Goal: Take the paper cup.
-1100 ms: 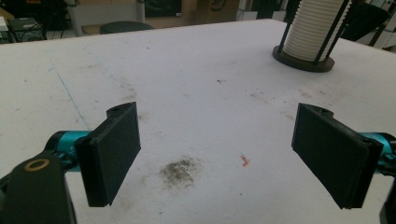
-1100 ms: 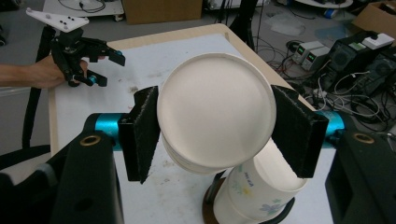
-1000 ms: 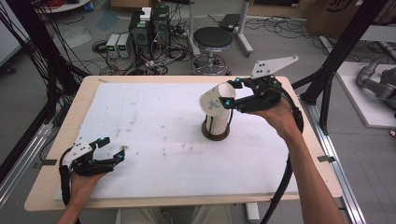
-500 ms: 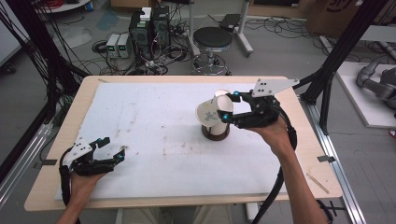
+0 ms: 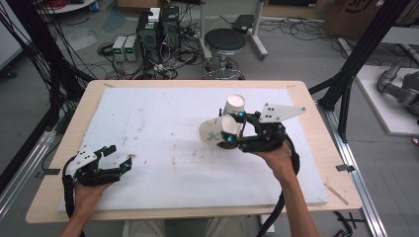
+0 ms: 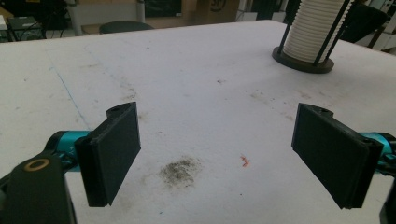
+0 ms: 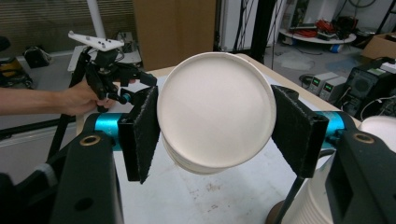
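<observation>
Nearest, the left gripper (image 5: pixel 116 166) rests with jaws parted and empty on the tabletop (image 5: pixel 163 123), while the right gripper (image 5: pixel 232 132) clenches one paper cup (image 5: pixel 213 131) lifted sideways off the cup stack (image 5: pixel 233 104) beyond, not yet set down.

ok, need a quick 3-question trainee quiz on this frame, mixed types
1. True or false: the right tongs are shut on a paper cup.
2. What stands between the left tongs' jaws? A) a cup B) nothing C) a lid
3. Where does the stack of cups stand in the high view: beside the left hand or the right hand?

Key: 1 true; 2 B; 3 the right hand.
</observation>
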`<state>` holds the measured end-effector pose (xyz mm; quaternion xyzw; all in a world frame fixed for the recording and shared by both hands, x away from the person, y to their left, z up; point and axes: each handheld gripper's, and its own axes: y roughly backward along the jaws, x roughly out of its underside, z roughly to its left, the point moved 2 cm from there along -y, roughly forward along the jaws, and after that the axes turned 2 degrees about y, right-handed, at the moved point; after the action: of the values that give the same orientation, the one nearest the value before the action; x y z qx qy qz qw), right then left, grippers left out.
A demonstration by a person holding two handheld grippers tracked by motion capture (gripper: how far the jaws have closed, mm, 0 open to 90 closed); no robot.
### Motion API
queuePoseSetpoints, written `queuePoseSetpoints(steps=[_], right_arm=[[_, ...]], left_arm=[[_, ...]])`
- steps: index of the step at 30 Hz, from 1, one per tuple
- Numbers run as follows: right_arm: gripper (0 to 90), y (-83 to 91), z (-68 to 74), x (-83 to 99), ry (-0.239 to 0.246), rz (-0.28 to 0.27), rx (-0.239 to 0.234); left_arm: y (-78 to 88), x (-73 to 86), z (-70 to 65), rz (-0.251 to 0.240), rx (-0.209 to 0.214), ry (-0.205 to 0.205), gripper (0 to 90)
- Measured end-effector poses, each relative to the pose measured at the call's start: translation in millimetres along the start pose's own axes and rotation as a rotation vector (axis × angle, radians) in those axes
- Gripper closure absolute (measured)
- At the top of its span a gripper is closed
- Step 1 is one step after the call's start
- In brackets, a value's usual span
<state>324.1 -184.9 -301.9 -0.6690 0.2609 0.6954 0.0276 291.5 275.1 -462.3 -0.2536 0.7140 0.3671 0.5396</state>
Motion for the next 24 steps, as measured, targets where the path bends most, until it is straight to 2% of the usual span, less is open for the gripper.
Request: queuePoseSetpoints(steps=[6, 11, 15, 16, 24], right_arm=[[37.3, -10.7, 6.0, 17.3, -0.024, -0.019, -0.018], [37.3, -18.6, 10.8, 23.7, -0.023, -0.035, -0.023], [37.3, -23.4, 12.4, 26.4, -0.030, -0.030, -0.040], [37.3, -25.3, 13.8, 27.5, -0.039, -0.044, -0.050], [37.3, -32.5, 12.9, 35.1, -0.041, -0.017, -0.062]], left_arm=[[0.2, 0.1, -0.2, -0.002, 0.001, 0.000, 15.4], [0.3, 0.1, 0.0, -0.001, -0.001, 0.000, 15.4], [-0.1, -0.1, 0.2, 0.001, -0.002, 0.001, 15.4], [-0.3, -0.1, 0.3, 0.003, -0.002, 0.004, 15.4], [0.1, 0.0, -0.1, -0.001, -0.002, 0.003, 15.4]])
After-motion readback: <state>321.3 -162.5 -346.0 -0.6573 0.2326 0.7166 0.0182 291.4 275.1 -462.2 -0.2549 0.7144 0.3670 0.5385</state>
